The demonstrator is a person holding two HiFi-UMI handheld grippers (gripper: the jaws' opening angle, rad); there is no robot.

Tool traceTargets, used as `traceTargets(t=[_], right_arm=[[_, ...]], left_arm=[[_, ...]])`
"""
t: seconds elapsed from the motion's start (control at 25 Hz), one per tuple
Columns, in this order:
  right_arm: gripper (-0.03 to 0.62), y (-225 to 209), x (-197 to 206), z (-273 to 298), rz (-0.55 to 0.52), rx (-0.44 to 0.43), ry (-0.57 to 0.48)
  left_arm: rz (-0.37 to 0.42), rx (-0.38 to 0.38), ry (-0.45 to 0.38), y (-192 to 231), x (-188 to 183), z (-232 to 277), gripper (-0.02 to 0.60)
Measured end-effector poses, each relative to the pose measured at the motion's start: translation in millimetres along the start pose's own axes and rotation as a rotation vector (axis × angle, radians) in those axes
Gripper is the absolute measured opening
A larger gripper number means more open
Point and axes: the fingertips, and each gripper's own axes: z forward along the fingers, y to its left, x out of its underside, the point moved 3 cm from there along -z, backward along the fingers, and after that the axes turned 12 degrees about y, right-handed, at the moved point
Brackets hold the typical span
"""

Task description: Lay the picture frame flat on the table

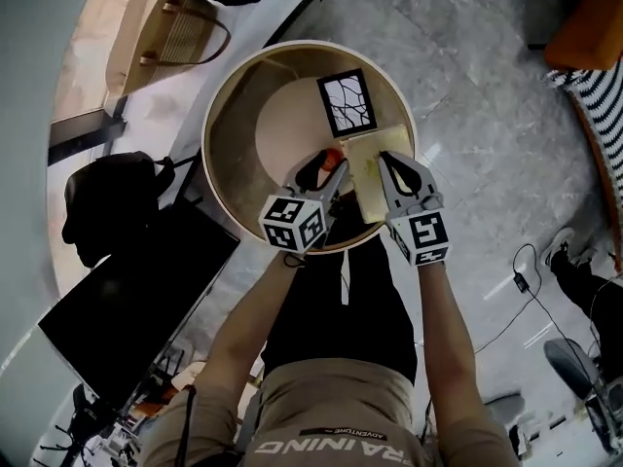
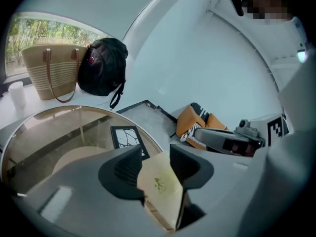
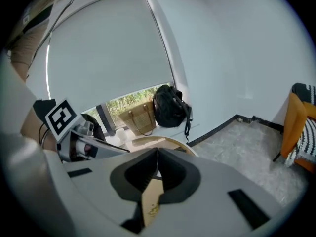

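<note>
A cream picture frame stands on edge over the near right part of the round glass table, and both grippers are on it. My left gripper is at its left side. In the left gripper view the frame's pale face fills the gap between the wide-set jaws of my left gripper and touches both. My right gripper is at its right side. In the right gripper view my right gripper has its jaws nearly together on the frame's thin edge. A black frame lies flat further back.
A straw tote bag and a black backpack sit on the ledge beyond the table. Another dark bag and a dark screen are at the left. An orange chair stands far right on the marble floor.
</note>
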Motion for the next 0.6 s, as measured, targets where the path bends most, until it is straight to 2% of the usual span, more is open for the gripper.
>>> traceTargets(t=[0.08,0.16,0.36,0.48,0.6], right_arm=[[0.008,18,-12,-22,0.023,-0.012,-0.016],[0.008,35,-27,-42,-0.008,-0.031,-0.010],[0.008,64,-61,-76,-0.079,-0.090,-0.010],[0.008,74,-89,-83,-0.101,-0.128,-0.053],[0.008,93,-101,-107,-0.164,-0.128,-0.045]], left_arm=[[-0.007,-0.016,0.000,-13,9,-33,0.069],[-0.020,-0.036,-0.004,-25,14,-62,0.016],[0.014,-0.009,-0.026,-57,4,-121,0.008],[0.082,-0.001,-0.069,-65,-29,-149,0.008],[0.155,-0.001,-0.126,-85,-49,-184,0.008]])
